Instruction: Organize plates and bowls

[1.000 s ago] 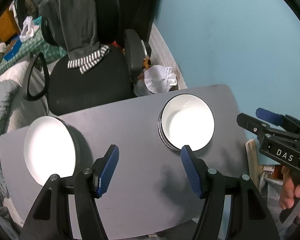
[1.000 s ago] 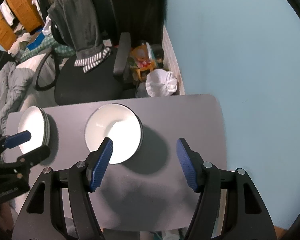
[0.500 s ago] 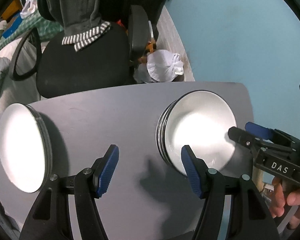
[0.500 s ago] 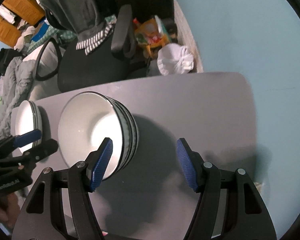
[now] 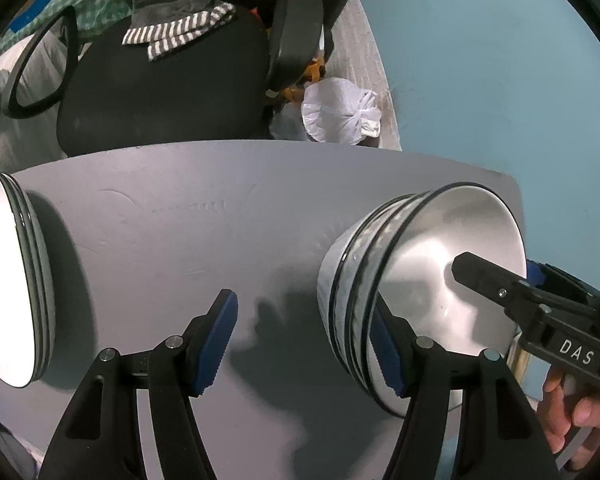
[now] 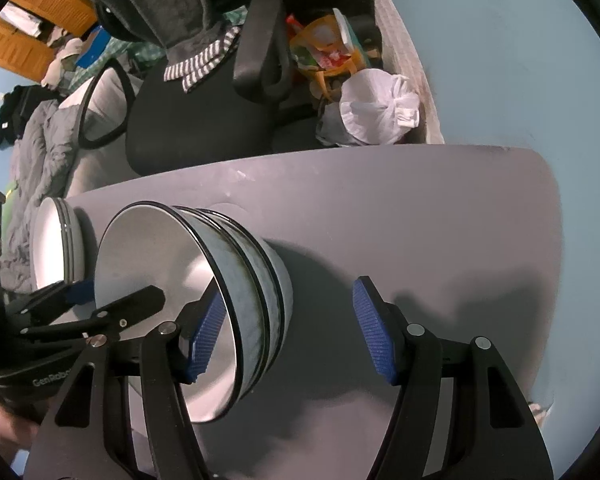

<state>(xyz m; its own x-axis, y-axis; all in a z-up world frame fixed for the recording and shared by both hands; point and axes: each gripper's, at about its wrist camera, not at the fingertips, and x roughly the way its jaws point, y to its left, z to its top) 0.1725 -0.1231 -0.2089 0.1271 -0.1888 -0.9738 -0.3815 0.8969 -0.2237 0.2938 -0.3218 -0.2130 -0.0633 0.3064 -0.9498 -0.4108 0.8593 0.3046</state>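
Stack of bowls (image 5: 384, 292) sitting toward the right end of the grey desk (image 5: 188, 216), stack of plates (image 5: 16, 280) well apart at the left end. Both jaws spread — left gripper (image 5: 304, 340) and right gripper (image 6: 280, 328) each straddling a side of the top bowl's rim, nothing pinched yet. Best to lower evenly, seat each pad square on the wall, close both together — then lift level.

White bowls (image 5: 440, 280) with black rims, grey table (image 5: 220, 220), blue-padded hand-held gripper (image 5: 304, 340)

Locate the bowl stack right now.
The bowl stack sits on the grey table, right of the plate stack in the left wrist view, straddled by both open grippers.
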